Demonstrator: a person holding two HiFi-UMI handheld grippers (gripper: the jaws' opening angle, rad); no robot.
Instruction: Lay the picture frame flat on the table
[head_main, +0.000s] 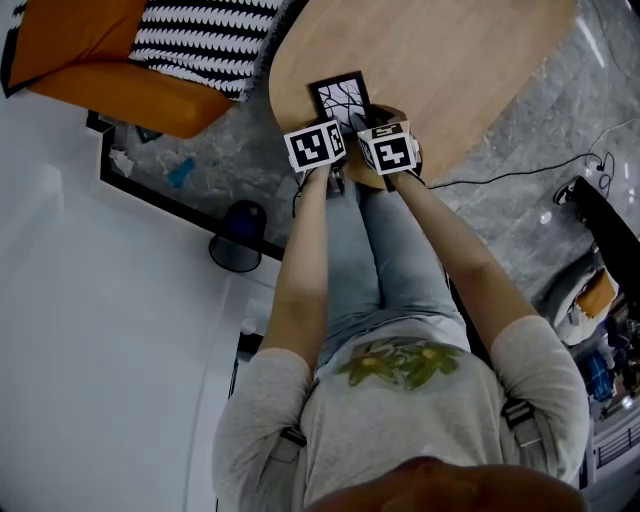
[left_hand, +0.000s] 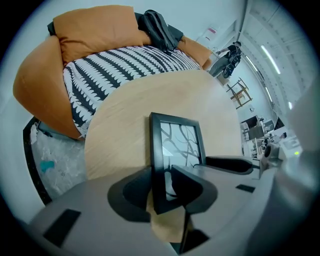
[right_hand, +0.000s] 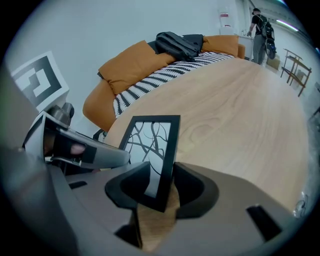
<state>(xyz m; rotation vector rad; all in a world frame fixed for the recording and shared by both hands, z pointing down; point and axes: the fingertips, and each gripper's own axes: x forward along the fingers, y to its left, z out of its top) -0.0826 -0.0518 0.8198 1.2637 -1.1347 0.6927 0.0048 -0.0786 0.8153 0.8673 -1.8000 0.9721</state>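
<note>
**Frame low on the worktop's near edge, tongs at both sides**

An orange sofa (head_main: 90, 60) with a black-and-white striped cover (head_main: 205, 40) stands just beyond the round wooden worktop (head_main: 450, 60), with a dark bag (right_hand: 180, 44) on its back. The picture frame (head_main: 340, 98) is at the worktop's near edge; whether it lies fully flat is unclear. The left tongs (left_hand: 162, 187) are closed narrowly on its left rail. The right tongs (right_hand: 162, 187) straddle its right rail loosely, one pad standing off. A cable (head_main: 500, 178) trails over the grey floor (head_main: 520, 230).
</note>
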